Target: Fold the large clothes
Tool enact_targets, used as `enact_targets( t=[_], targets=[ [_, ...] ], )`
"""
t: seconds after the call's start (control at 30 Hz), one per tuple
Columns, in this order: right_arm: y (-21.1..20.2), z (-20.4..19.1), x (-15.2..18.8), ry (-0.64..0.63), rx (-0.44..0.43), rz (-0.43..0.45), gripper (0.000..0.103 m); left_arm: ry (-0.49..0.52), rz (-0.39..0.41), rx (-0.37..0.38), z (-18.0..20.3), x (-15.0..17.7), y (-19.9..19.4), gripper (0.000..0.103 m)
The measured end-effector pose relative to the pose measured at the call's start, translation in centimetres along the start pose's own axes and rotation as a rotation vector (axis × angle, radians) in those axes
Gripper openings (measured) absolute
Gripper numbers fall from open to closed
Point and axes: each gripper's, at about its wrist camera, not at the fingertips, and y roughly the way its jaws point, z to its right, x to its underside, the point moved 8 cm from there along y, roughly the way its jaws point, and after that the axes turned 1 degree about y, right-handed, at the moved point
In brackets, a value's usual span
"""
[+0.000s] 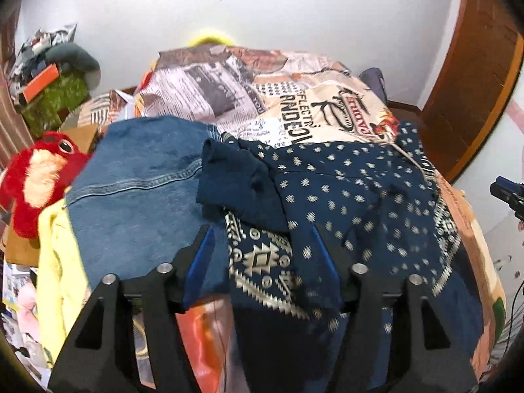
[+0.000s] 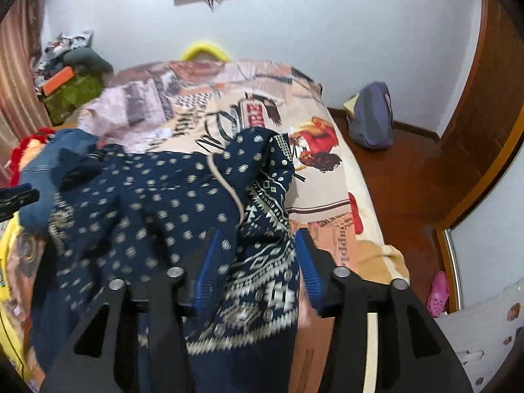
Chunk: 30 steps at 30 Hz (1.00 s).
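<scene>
- Black fingers with blue pads frame each view: the left gripper and the right gripper both stand spread, pinching nothing.
- Navy patterned garment lies rumpled on the bed, its white-printed border passing loosely under both sets of open fingers (the pads do not press it).
- Beside it, on its left, lies folded denim.
- Farther left sits a red plush toy.
</scene>
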Motion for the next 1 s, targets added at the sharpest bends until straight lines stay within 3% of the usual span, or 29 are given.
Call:
enact_targets(
  t=[0.23,0.53,0.77,0.87,1.0],
  targets=[
    [-4.0,-0.5,3.4,-0.006,-0.011,-0.013,0.049,0.039,-0.028,0.017,0.2,3.3,-3.1,0.072],
    [-3.5,0.2,10.3,0.061,-0.027,-0.142,0.049,-0.059,-0.256,0.135,0.4,12.5,-0.2,0.072],
    [-1.6,1.5,16.4,0.165,-0.044,-0.265,0.049,-0.095,-0.346,0.209,2.1,17.4,1.1,0.072],
    [-0.9,1.7,18.1,0.217,-0.08,-0.301,0.049,-0.158,-0.338,0.244,1.9,18.2,1.4,0.072],
    [0.3,1.3,19.7,0.278,-0.132,-0.343,0.049,-0.317,-0.36,0.38,1.6,19.3,1.8,0.072]
  ],
)
